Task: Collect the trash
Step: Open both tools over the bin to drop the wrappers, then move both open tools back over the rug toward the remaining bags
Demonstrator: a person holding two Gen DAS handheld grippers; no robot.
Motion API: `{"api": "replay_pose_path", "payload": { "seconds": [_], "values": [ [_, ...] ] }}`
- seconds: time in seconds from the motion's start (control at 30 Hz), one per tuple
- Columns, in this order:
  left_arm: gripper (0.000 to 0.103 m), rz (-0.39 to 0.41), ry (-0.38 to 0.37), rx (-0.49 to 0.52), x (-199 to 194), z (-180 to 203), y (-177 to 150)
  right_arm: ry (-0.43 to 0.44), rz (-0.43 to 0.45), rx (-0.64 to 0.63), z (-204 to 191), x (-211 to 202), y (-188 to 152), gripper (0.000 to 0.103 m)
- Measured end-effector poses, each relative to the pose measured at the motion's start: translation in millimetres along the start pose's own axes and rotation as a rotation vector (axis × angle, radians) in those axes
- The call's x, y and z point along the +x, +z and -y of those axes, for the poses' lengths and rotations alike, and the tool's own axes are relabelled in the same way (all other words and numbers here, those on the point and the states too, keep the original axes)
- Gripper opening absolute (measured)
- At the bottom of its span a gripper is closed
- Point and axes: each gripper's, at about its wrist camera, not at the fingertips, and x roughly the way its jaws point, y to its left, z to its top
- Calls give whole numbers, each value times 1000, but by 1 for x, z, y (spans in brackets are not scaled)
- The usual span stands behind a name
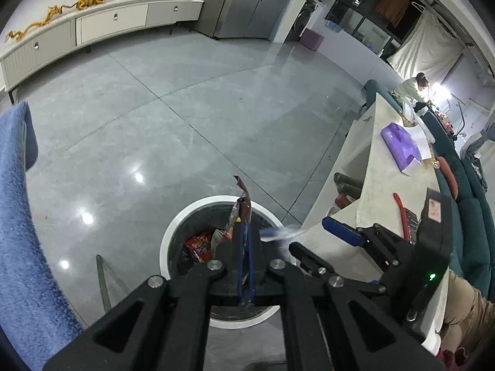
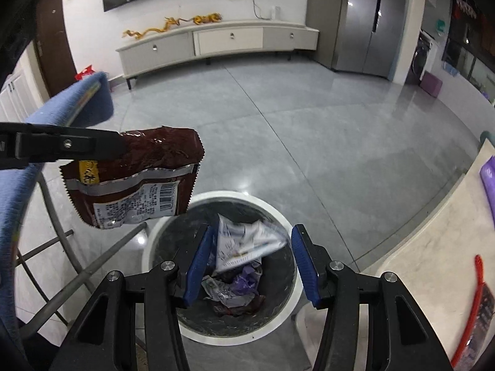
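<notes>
Trash bin (image 2: 297, 281), round with a white rim and a dark liner, sits on the grey tiled floor directly beyond and below both sets of fingers. Left gripper (image 1: 246, 235) is clamped shut on a dark brown snack wrapper (image 2: 136, 179); in the left wrist view the wrapper stands edge-on between the two blue pads, its crumpled top poking out past the fingertips and over the bin's far rim. From the right wrist view the same wrapper hangs flat-on from the black finger entering at the left, with a silver seal strip, a yellow label patch and a barcode panel showing, and its lower corner overlaps the bin's near-left rim. Right gripper (image 2: 253, 262) has its blue pads standing apart with nothing pressed between them; a white printed wrapper (image 2: 247, 241), blurred, lies in the gap between the fingers and over the bin's mouth, touching neither pad as far as can be told. Crumpled trash (image 2: 235, 290), purple, silver and dark red, fills the bin's bottom beneath it. A red snack packet (image 1: 199, 245) shows inside the bin just left of the left fingers. Right of both grippers runs a pale table (image 1: 393, 167) bearing a purple tissue pack (image 1: 400, 143) and a red-handled brush (image 1: 402, 213). Left of the fingers stands a blue-cushioned chair (image 2: 62, 108).
</notes>
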Motion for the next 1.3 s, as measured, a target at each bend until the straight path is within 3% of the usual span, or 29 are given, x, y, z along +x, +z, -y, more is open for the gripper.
{"api": "replay_pose_path", "payload": {
  "seconds": [0.1, 0.17, 0.23, 0.27, 0.5, 0.8, 0.93, 0.97, 1.13, 1.3],
  "values": [
    [9, -3, -2, -10, -1, -3, -5, -16, -3, -4, 0, -1, -6, 67],
    [20, 9, -4, -13, -10, -4, -10, -20, 1, -1, 0, -7, -9, 71],
    [45, 32, 4, -16, -20, -3, -13, -24, 12, 7, 1, -16, -11, 75],
    [49, 42, 7, -17, -23, -1, -13, -25, 17, 11, 1, -20, -10, 77],
    [50, 115, 11, -7, -75, 4, -31, -17, 75, 30, 1, -76, -22, 81],
    [50, 362, 121, 35, -187, 13, -76, 18, 241, 52, -17, -186, -31, 85],
    [50, 400, 133, 35, -234, 9, -98, 43, 336, 29, -41, -236, -31, 102],
    [50, 412, 139, 36, -245, 8, -104, 61, 362, 20, -49, -248, -31, 103],
    [55, 463, 248, 43, -299, -5, -143, 146, 419, -16, -86, -284, -32, 103],
    [56, 506, 379, 14, -342, -27, -183, 228, 434, -48, -122, -291, -30, 103]
  ]
}}
